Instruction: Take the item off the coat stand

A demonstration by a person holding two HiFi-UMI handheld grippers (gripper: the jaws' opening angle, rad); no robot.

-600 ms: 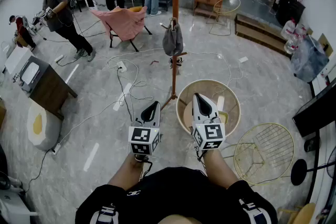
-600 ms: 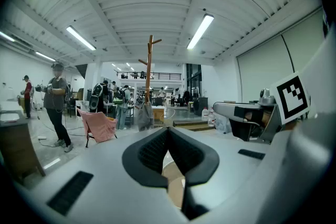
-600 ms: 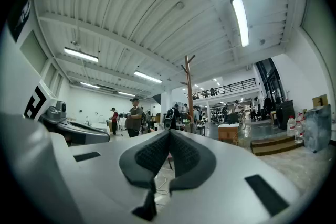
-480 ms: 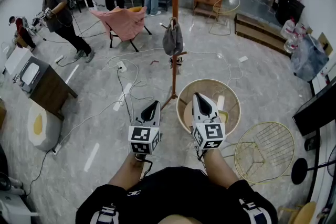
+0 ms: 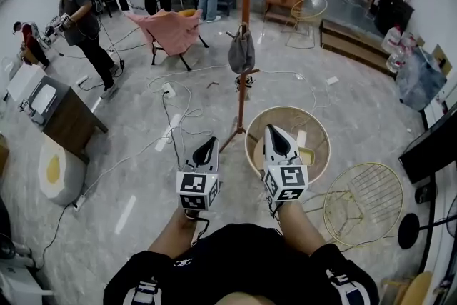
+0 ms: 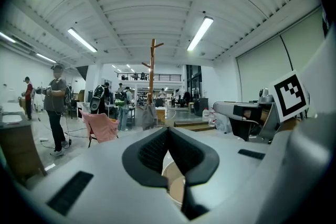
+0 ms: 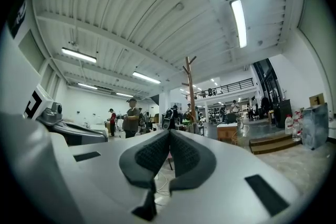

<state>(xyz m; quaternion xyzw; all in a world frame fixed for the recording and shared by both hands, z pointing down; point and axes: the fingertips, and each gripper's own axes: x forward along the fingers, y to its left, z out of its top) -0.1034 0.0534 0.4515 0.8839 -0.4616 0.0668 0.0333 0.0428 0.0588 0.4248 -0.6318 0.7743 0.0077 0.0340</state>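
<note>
An orange wooden coat stand rises from the floor ahead of me, with a grey bag hung from a peg partway up. The stand and the grey bag show far off in the left gripper view; the right gripper view shows the stand too. My left gripper and right gripper are held side by side low in front of me, well short of the stand. Both are shut, pads together, with nothing between them.
A round wicker basket sits on the floor under my right gripper. A yellow wire basket lies to the right. Cables trail across the floor. A pink folding chair, a wooden cabinet and several people stand beyond.
The view has shifted slightly: the stand and bag sit a little further right and lower in the head view. Both grippers stay shut and side by side.
</note>
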